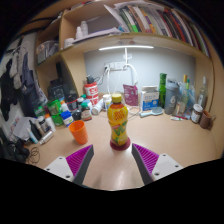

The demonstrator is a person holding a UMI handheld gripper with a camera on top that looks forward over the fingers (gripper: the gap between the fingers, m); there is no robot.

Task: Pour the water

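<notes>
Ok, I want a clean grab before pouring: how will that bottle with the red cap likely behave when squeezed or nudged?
The bottle stands tall and narrow on the desk, so a high nudge would probably tip it. It looks nearly full, so likely heavy for its size. Its smooth wrapped body may slip. It stands just ahead of the open gripper.

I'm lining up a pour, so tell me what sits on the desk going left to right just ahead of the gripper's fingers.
Orange cup → yellow bottle with red cap, which stands just ahead of the gap between the open gripper fingers → dark green bottle, farther back by the wall.
</notes>
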